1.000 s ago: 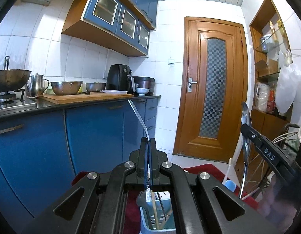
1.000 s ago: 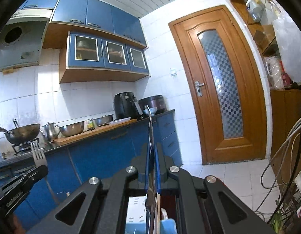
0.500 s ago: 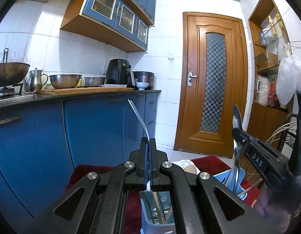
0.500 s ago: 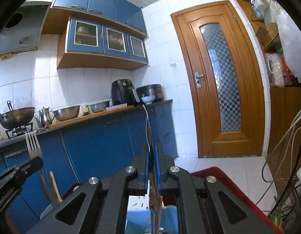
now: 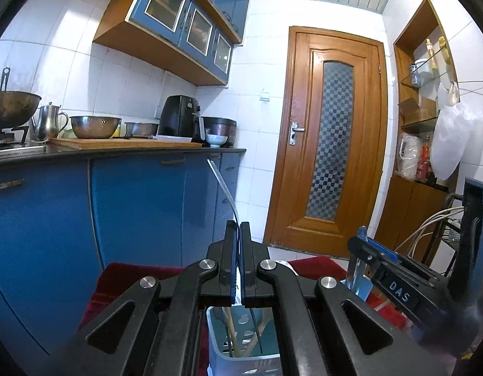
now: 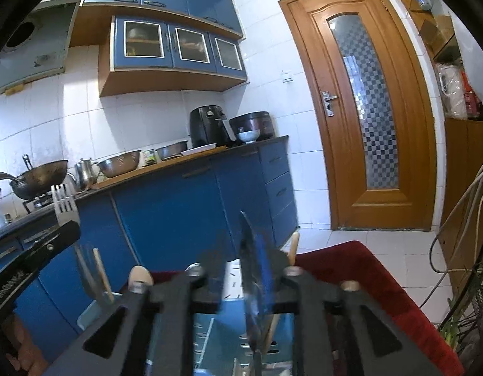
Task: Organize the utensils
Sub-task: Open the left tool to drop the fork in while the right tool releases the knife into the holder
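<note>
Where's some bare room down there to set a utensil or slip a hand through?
Bare: the red cloth right of the blue caddy, and the white floor tiles before the door. Crowded: the caddy itself, holding utensils, and the cluttered worktop.

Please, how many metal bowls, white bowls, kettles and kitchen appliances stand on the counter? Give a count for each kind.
Metal bowls: 2
White bowls: 1
Kettles: 1
Kitchen appliances: 2
Total: 6
</note>
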